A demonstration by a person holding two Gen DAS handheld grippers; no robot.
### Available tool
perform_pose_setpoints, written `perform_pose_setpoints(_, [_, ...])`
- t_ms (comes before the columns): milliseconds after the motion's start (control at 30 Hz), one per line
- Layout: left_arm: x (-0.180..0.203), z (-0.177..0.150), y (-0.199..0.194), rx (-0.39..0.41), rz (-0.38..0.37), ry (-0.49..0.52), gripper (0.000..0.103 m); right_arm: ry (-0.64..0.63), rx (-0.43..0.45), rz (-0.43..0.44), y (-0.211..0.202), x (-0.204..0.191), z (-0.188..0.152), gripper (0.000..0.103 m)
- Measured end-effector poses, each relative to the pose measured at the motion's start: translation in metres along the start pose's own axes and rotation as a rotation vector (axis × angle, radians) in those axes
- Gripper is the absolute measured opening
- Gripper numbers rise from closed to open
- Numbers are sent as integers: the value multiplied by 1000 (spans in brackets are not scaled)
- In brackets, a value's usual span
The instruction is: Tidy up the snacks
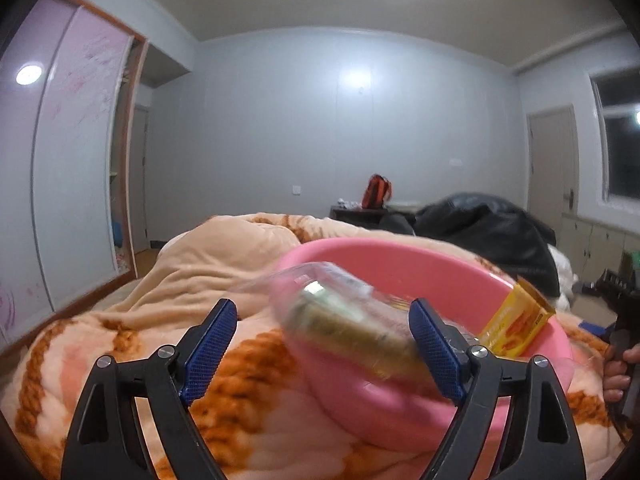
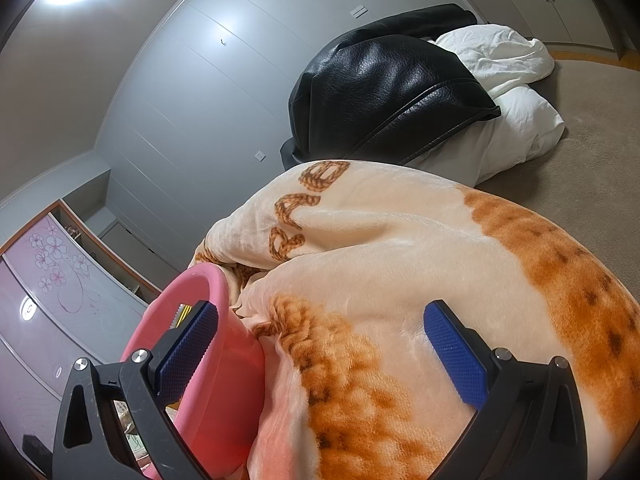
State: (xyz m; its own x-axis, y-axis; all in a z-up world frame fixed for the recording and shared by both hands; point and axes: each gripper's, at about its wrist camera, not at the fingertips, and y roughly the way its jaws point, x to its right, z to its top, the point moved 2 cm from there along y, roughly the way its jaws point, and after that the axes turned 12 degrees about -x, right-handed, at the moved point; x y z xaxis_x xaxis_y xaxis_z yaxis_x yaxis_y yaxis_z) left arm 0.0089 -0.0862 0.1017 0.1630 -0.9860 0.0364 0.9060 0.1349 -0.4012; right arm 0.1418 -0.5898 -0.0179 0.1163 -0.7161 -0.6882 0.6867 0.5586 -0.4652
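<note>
Left gripper [image 1: 322, 344]: black plastic arms with blue cross-hatched pads; jaws spread wide. A clear plastic snack packet [image 1: 344, 320] with a greenish-brown bar inside lies blurred between the pads, near the right one; whether it touches that pad cannot be told, and neither pad presses on it.

Pink basin [image 1: 420, 264]: round, smooth moulded plastic with a thick rolled rim, resting tilted on the blanket just ahead of the left gripper. The clear packet overlaps its near rim.

Yellow snack packet [image 1: 516, 320]: flat, glossy foil rectangle with a crimped end, leaning inside the basin against its right side.

Blanket [image 2: 400, 248]: thick plush fleece, cream and peach with orange rope-pattern print, heaped in soft folds.

Right gripper [image 2: 320, 348]: same make; jaws wide apart and empty above the blanket, its left pad in front of the basin's rim.

Black jacket [image 2: 384, 92]: grained leather-like surface with a stitched edge, draped over a rumpled white quilt [image 2: 516, 116].
</note>
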Motion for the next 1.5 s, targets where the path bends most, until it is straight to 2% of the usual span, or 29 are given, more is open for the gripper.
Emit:
perform_pose_setpoints(133, [-26, -12, -7, 34, -46, -108, 89, 0, 0, 0, 0, 0, 0, 103])
perform_pose_setpoints(233, [-39, -18, -4, 30, -89, -168, 93, 0, 0, 0, 0, 0, 0, 103])
perform_pose_setpoints(367, [-55, -21, 9, -29, -98, -248, 103, 0, 0, 0, 0, 0, 0, 103])
perform_pose_setpoints(433, [-64, -24, 19, -79, -98, -303, 103, 0, 0, 0, 0, 1, 0, 103])
perform_pose_setpoints(500, [-73, -27, 25, -96, -139, -354, 103, -1, 0, 0, 0, 1, 0, 103])
perform_pose_setpoints(567, [-83, -32, 30, -122, -148, -411, 103, 0, 0, 0, 0, 0, 0, 103])
perform_pose_setpoints(633, [-92, -38, 45, -213, -112, -478, 103, 0, 0, 0, 0, 0, 0, 103])
perform_pose_setpoints(733, [-107, -58, 85, -470, -122, -603, 102, -1, -1, 0, 0, 1, 0, 103])
perform_pose_setpoints(767, [-110, -62, 94, -518, -127, -624, 102, -1, 0, 0, 0, 0, 0, 103])
perform_pose_setpoints(900, [-118, -65, 85, -464, -183, -670, 102, -1, -1, -1, 0, 0, 0, 103])
perform_pose_setpoints(1000, [-124, -67, 84, -456, -212, -702, 102, 0, 0, 1, 0, 0, 0, 103])
perform_pose_setpoints(1500, [-126, -66, 82, -454, -216, -709, 102, -1, -1, 0, -1, 1, 1, 103])
